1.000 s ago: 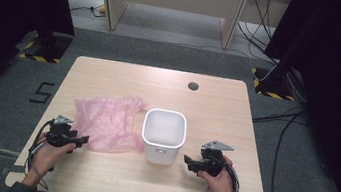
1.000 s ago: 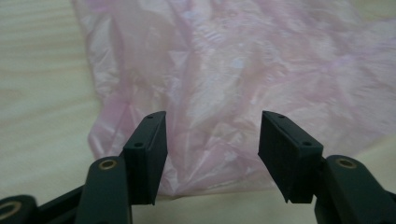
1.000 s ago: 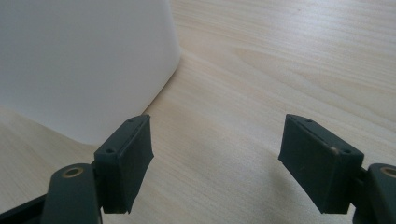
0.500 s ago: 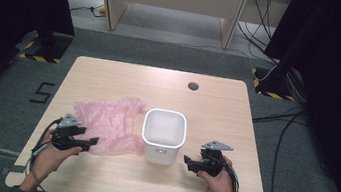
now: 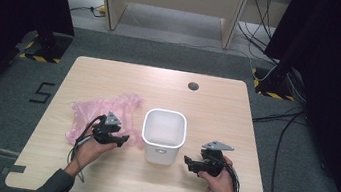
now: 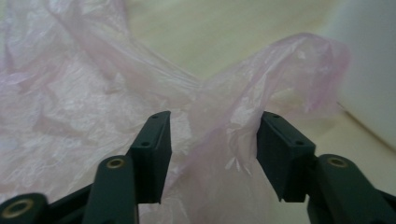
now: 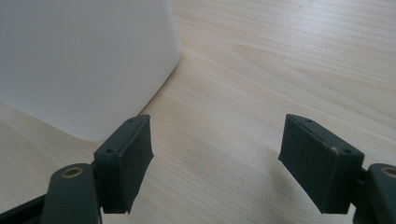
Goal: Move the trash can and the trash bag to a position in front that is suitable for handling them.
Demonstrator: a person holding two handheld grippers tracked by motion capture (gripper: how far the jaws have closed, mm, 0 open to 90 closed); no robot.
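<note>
The left gripper (image 5: pixel 120 141) has slid onto the pink bag (image 5: pixel 90 110) beside the white bin (image 5: pixel 163 134), jaws closing around a fold, not yet pinching. The right gripper (image 5: pixel 189 163) rests spread.

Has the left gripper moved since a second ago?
Yes. In the high view the left gripper has moved right, toward the white bin, now over the pink bag. Its jaws have just been closing, with film between them.

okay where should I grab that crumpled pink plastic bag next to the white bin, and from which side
Take the thin pink plastic bag by the raised fold nearest the white plastic bin, coming in low from the person's side. That ridge stands up off the wooden table and already lies between the left gripper, whose jaws have been closing around it.
</note>
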